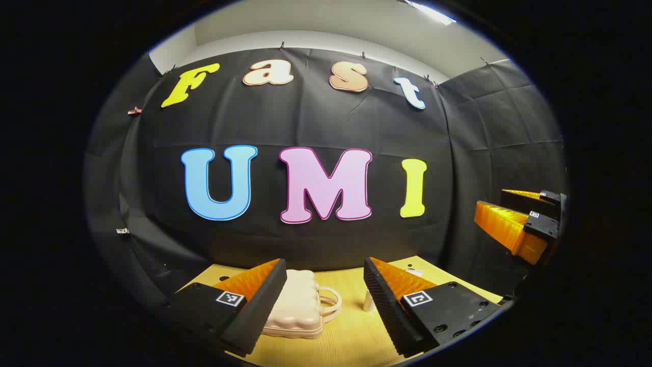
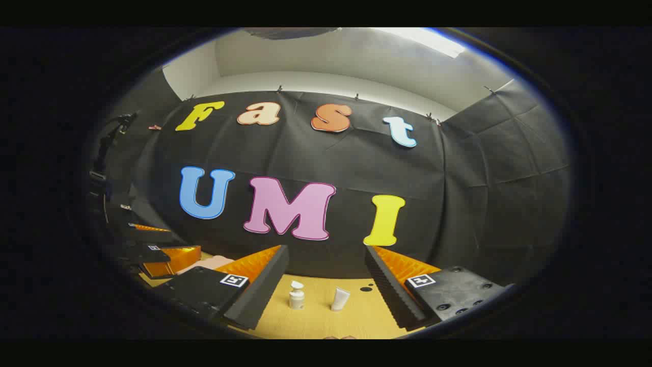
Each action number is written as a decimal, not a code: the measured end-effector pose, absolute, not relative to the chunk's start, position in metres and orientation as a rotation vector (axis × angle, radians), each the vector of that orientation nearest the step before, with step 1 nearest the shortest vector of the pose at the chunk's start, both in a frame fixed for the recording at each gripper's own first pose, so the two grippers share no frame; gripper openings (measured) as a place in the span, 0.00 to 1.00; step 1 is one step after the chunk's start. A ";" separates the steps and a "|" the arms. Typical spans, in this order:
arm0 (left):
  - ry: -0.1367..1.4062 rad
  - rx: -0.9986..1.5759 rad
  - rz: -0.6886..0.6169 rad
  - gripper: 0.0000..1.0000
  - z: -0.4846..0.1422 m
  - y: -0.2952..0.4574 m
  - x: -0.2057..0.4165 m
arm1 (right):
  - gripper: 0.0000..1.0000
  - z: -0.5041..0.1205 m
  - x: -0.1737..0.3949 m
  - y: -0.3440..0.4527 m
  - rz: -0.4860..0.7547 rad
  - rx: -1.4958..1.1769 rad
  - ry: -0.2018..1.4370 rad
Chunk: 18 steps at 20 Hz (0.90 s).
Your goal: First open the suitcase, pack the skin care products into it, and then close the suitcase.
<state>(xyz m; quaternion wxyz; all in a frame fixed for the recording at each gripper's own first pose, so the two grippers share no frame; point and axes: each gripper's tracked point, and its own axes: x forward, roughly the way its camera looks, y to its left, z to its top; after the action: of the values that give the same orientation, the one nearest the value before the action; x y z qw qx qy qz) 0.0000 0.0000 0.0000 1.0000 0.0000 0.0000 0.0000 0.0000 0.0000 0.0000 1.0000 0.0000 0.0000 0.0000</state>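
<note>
A: Where did the suitcase [image 1: 298,306] sit?

B: In the left gripper view it lay flat on the wooden bench [image 1: 351,336], at about 6 o'clock, its lid down and its handle [image 1: 330,300] pointing toward 3 o'clock. Closed, as far as I could judge.

A: And the skin care products?

B: In the right gripper view a small pump bottle [image 2: 296,295] and a white tube [image 2: 340,298] stood upright near each other, apart, at about 6 o'clock between that tool's fingers but farther off.

A: The tools?

B: The left tool [image 1: 323,295] was spread wide and held nothing; the suitcase showed beyond its left finger, not touched. The right tool [image 2: 326,290] was likewise wide open and empty. The right tool also showed at 3 o'clock in the left gripper view, raised above the bench.

A: So which step?

B: I'd say the first one, opening the suitcase, had not begun. The next move probably called for one tool to come down to the lid's edge near the handle, perhaps with the other steadying the shell.

A: Room to work?

B: The bench ended at the black cloth wall close behind the suitcase, so a lid swinging back had limited space. The bottle and tube stood off toward 3 o'clock of the case, clear of the lid, I judged.
</note>
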 end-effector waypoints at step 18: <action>0.024 0.007 -0.019 0.97 -0.002 -0.009 -0.002 | 0.97 0.000 -0.002 -0.002 0.006 0.006 0.000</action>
<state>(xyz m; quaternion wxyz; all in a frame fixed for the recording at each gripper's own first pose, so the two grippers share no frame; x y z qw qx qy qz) -0.0018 -0.0086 -0.0023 0.9999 0.0034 0.0121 -0.0094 -0.0023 -0.0020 0.0003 1.0000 0.0030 -0.0001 0.0032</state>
